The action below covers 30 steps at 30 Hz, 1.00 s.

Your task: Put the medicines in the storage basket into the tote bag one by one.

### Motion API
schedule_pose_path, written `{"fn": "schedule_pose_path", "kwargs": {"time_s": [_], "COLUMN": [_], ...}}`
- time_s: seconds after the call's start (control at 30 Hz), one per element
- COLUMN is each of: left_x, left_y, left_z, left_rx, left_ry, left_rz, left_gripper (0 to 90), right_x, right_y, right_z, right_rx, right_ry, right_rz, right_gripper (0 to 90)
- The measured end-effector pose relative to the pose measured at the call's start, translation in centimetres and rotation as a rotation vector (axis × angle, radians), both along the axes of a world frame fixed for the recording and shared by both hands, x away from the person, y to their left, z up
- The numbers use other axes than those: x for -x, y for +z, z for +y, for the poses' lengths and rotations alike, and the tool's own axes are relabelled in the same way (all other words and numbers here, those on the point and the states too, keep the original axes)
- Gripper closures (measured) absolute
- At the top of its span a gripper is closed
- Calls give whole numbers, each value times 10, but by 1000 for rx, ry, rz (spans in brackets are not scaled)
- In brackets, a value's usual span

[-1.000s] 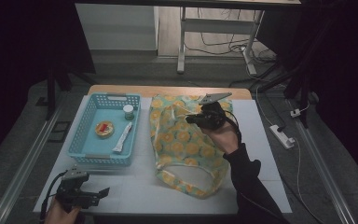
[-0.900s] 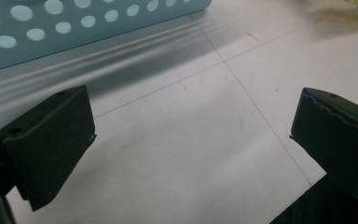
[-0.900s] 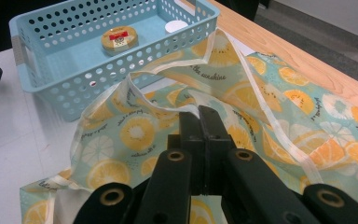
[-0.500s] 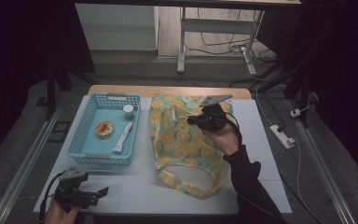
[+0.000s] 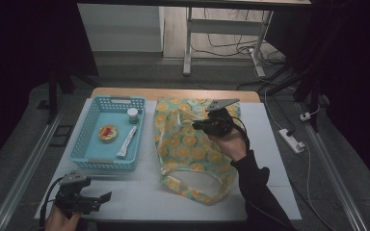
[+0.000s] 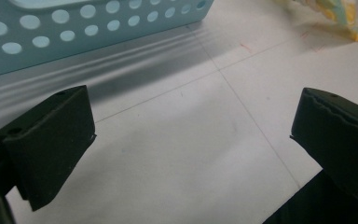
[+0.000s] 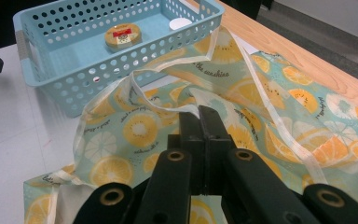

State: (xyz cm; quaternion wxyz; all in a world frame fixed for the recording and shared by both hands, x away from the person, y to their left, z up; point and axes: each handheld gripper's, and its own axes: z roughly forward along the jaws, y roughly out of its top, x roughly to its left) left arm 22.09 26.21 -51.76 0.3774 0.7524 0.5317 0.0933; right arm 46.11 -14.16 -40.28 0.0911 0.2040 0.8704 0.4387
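Observation:
A tote bag (image 5: 188,144) printed with orange and lemon slices lies flat on the white table, its opening toward the blue basket (image 5: 103,164). My right gripper (image 5: 196,126) hovers over the bag's far half. In the right gripper view its jaws (image 7: 199,114) are pressed together on the bag's cream-edged rim (image 7: 168,105), which rises in a fold to the tips. My left gripper (image 5: 107,197) rests low at the table's near left corner. It stands open (image 6: 191,135) over bare white tabletop, just short of the basket wall (image 6: 98,23).
The basket holds a round tin (image 5: 108,133) with a red label, a white tube (image 5: 126,142) and a small white-capped jar (image 5: 133,115). A wooden strip (image 5: 173,93) marks the table's far edge. A power strip (image 5: 291,140) lies on the floor to the right.

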Motion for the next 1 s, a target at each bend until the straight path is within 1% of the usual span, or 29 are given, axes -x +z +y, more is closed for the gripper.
{"fn": "schedule_pose_path", "kwargs": {"time_s": [0.2,0.27,0.33,0.4,0.53,0.73,0.87,1.0], "left_x": [-1,-1,-2,-2,-3,-6,-8,-9], "left_y": [2,3,4,5,9,12,16,22], "left_z": [-1,-1,-1,0,0,2,4,7], "left_rx": [5,14,32,37,33,58,68,79], "left_ry": [-7,-13,-21,-26,-37,-55,-68,-67], "left_rz": [5,9,15,21,8,-1,-22,-45], "left_gripper": [0,0,0,0,0,0,1,0], "right_x": [-1,-1,-1,-1,-2,-2,-2,-2], "right_y": [0,0,0,1,0,0,0,-1], "right_z": [-1,-1,-1,-2,-1,-2,-2,-1], "right_rx": [0,1,-1,-1,-1,-5,-3,1], "right_ry": [-1,-4,-6,-6,-5,-8,-10,-7], "right_rz": [1,2,2,4,8,9,10,8], "right_gripper": [900,900,900,900,900,900,900,900]}}
